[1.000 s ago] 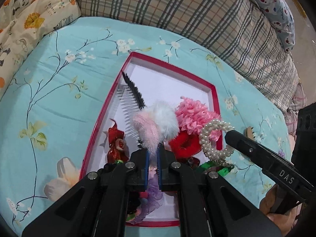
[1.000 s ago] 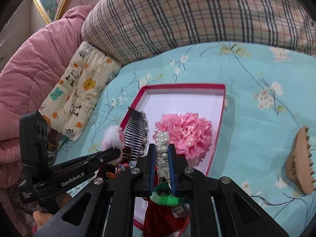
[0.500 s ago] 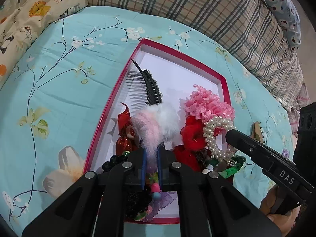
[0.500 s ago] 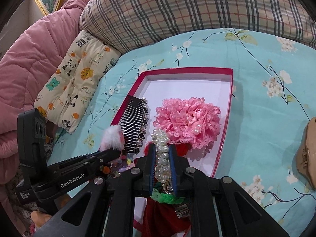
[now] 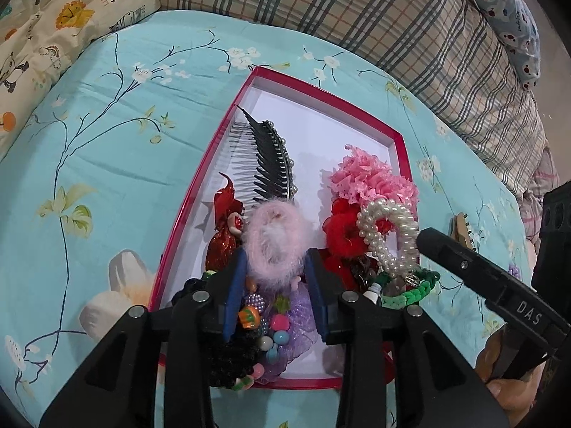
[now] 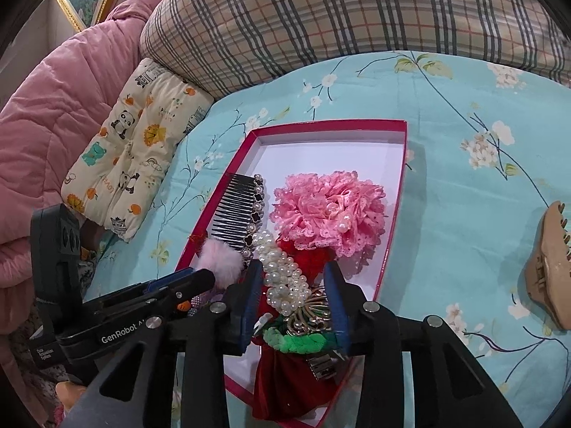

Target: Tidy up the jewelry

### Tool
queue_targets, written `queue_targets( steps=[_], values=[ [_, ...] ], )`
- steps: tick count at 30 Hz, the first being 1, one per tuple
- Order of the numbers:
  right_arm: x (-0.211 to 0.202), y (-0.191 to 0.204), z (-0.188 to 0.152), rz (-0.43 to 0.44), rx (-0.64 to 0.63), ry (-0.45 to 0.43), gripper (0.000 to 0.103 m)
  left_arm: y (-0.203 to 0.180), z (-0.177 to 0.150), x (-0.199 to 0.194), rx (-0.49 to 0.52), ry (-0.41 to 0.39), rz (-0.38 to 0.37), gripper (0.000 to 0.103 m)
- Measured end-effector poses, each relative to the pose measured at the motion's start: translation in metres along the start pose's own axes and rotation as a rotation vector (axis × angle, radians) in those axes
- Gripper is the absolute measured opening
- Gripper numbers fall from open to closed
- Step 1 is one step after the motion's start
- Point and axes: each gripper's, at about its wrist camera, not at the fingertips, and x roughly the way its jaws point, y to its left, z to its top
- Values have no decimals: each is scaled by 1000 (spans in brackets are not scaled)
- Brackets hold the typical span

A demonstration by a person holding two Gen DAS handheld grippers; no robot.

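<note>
Both grippers hang over the near end of the red-rimmed box (image 5: 200, 192), each with jaws that have just been opening around the piece it brought. The left gripper (image 5: 274, 267) stands spread, and the pink fluffy hair tie (image 5: 276, 240) sits between its blue pads, looking settled on the heap of beaded ties below; whether the fluff brushes a pad I cannot tell. The right gripper (image 6: 294, 294) is likewise spread, and the pearl bracelet (image 6: 282, 274) lies between its pads, running away from the camera along the fingers' own line, resting on the red scrunchie (image 6: 307, 260). So each piece lies straight ahead of its own gripper, inside the box, and the way clear is back along the fingers. Well apart on the blue floral bedsheet (image 6: 464, 178), to the right of the box, lies a beige claw clip (image 6: 546, 267), nearer the right gripper, so that hand likely takes it.
</note>
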Motion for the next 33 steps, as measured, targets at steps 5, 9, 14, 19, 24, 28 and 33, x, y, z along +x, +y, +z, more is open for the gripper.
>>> queue_targets(
  steps=[5,9,14,19,24,28,33],
  values=[
    [-8,-2,1,0,6,-13,40,-2,-4,-5,6,-8,0,37],
    [-11,-2,-1,-3,5,-15,41,-3,-6,-6,11,-7,6,40],
    [-15,-2,-5,-7,1,-12,41,-3,-10,-13,11,-12,13,50],
    [-25,-1,-11,-13,-14,-16,49,-5,-17,-28,19,-36,65,81],
    [-41,8,-21,-38,-74,-29,60,2,-32,-39,-10,-6,83,83],
    [-53,17,-32,-50,-122,-32,71,1,-44,-53,-11,-15,102,83],
    [-64,29,-51,-78,-189,-13,77,-6,-59,-71,31,-19,167,84]
  ],
)
